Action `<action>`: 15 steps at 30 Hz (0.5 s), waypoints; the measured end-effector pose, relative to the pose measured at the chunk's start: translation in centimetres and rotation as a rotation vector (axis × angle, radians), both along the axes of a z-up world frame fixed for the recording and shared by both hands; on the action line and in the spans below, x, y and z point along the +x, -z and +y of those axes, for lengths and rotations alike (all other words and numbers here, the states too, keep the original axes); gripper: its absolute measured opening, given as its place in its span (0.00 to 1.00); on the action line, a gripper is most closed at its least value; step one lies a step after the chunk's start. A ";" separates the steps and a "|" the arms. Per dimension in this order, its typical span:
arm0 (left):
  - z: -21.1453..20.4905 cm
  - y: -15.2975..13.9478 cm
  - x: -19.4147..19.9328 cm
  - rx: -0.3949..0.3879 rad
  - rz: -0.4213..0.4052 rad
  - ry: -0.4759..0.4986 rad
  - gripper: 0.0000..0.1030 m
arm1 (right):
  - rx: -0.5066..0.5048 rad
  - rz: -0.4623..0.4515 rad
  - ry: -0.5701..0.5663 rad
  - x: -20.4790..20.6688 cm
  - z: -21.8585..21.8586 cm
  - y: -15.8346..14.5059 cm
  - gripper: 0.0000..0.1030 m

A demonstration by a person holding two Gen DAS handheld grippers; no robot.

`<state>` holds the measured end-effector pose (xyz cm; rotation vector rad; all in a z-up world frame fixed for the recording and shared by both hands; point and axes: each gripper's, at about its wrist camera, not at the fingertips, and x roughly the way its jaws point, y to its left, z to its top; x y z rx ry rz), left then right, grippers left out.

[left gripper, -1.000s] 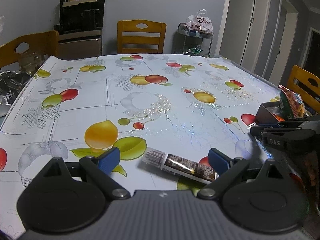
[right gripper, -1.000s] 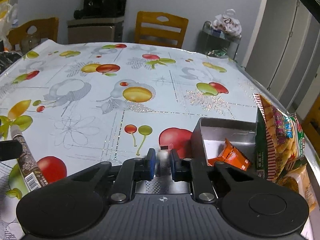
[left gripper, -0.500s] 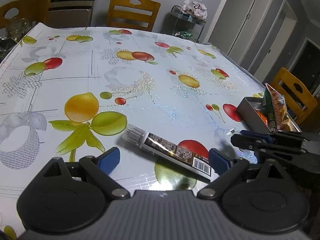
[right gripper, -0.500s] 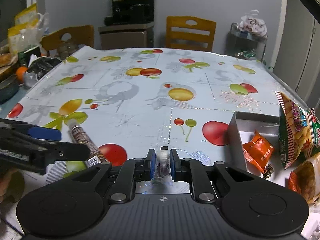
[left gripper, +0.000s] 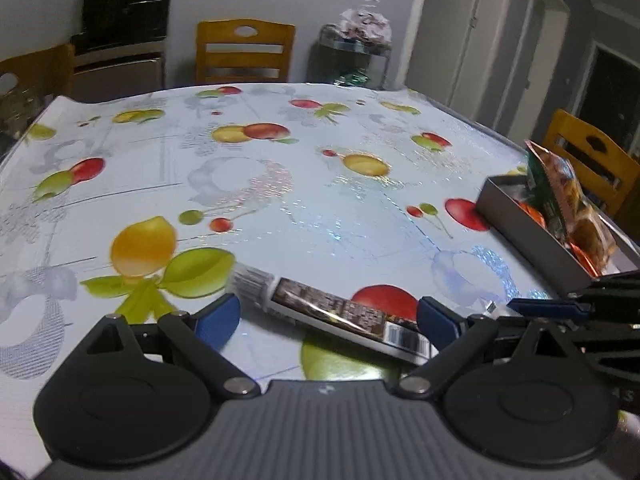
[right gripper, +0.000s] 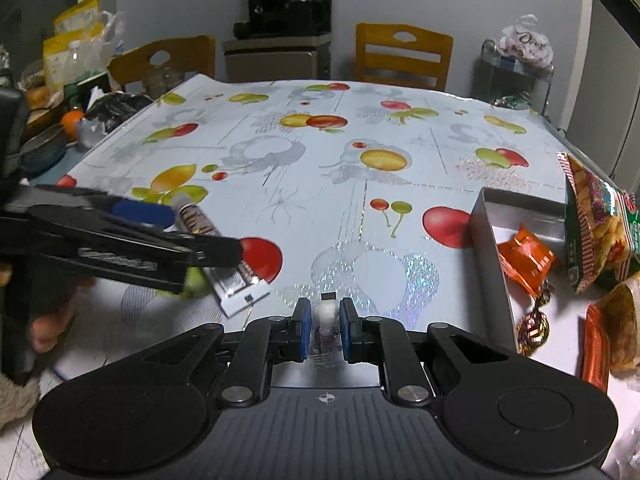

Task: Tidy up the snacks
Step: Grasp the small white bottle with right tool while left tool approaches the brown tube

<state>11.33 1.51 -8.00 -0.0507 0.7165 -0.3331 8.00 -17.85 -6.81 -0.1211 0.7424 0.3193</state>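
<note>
Now, in the left view, our left tongs (left gripper: 328,316) have dropped open around the chocolate bar (left gripper: 336,312) near the table's (left gripper: 280,184) front edge, ready to close. In the right view, our right tongs (right gripper: 325,330) stay clamped on a small clear wrapper (right gripper: 327,332), with the box (right gripper: 520,216) at the right edge.

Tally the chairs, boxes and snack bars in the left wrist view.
Wooden chairs: 3
Grey box: 1
Brown snack bar: 1
Total: 5
</note>
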 end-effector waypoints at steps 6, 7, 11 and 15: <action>0.5 -0.1 -0.1 -0.123 -0.039 0.081 0.93 | 0.021 0.005 -0.026 -1.5 -0.6 0.3 0.17; 0.6 -0.1 0.0 -0.135 -0.040 0.081 0.93 | 0.023 0.004 -0.028 -1.7 -0.7 0.3 0.17; 1.1 -0.4 -0.4 -0.165 -0.064 0.068 0.93 | 0.041 0.004 -0.030 -2.4 -1.4 0.3 0.17; 0.8 -1.3 -1.5 -0.084 -0.122 -0.013 0.93 | 0.065 -0.007 -0.005 -2.8 -2.3 0.3 0.17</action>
